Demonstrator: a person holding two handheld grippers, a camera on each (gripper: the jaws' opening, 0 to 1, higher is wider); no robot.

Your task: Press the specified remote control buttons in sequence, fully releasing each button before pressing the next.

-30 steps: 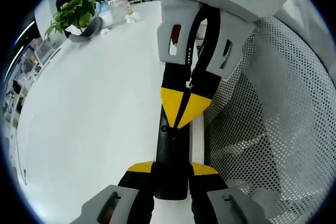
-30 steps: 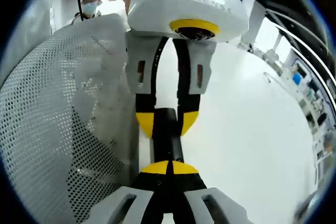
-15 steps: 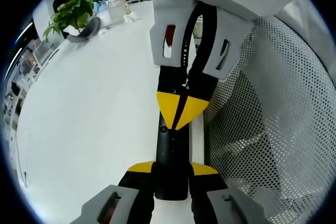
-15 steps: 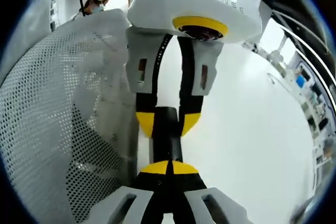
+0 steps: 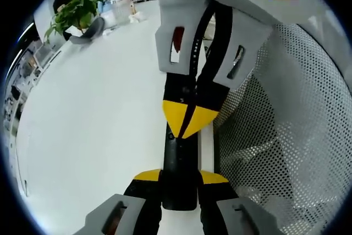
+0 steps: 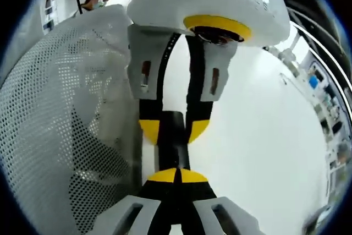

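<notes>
Left gripper view: potted plant [image 5: 80, 9] at 10 o'clock on far white desk [image 5: 93, 119]; right gripper view lacks it, has shelving at 3 o'clock.

Left gripper [image 5: 179, 177] jaws closed on near end of black remote control [image 5: 179, 163], at 6 o'clock. Right gripper [image 6: 177, 175] jaws pressed together, tips resting on remote control's top face.

White mesh basket [image 5: 286, 136] just beside remote.
</notes>
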